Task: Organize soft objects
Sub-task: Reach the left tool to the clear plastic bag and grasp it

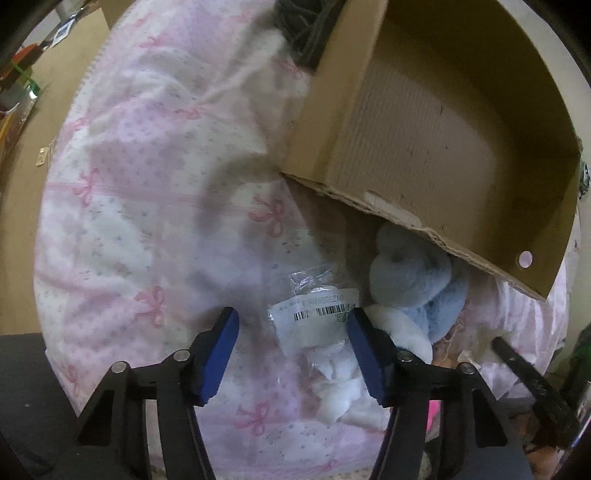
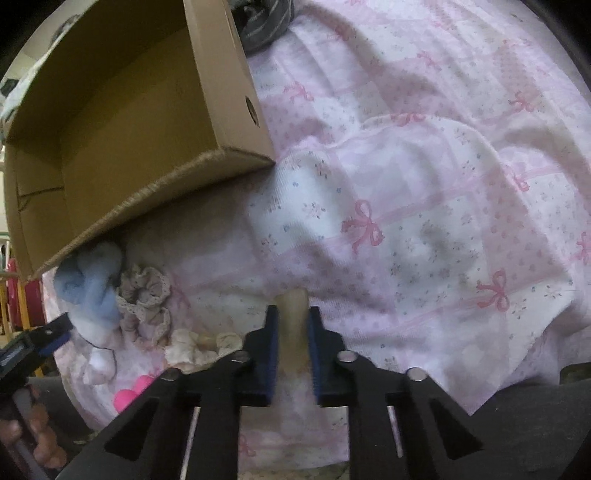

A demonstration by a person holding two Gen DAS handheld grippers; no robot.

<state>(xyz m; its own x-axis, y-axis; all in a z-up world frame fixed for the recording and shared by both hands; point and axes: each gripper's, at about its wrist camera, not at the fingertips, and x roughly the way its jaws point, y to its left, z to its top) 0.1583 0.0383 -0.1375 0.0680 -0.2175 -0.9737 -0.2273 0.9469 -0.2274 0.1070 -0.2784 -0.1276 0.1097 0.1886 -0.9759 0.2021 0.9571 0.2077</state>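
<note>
An open cardboard box (image 1: 436,122) lies tilted on a pink bow-print quilt (image 1: 147,184); the right wrist view shows the box (image 2: 122,122) too. My left gripper (image 1: 291,321) is open above a clear plastic bag with a barcode label (image 1: 317,314) holding a white soft item. A blue and white fluffy toy (image 1: 410,280) lies partly under the box edge, also in the right wrist view (image 2: 92,280). My right gripper (image 2: 291,328) is shut on a beige soft item (image 2: 293,325). A lace scrunchie (image 2: 146,299) and a cream scrunchie (image 2: 192,347) lie left of it.
A pink object (image 2: 129,393) lies at the quilt's lower left edge. A dark knit item (image 2: 266,18) rests behind the box. Brown flooring (image 1: 37,110) and clutter lie beyond the quilt on the left.
</note>
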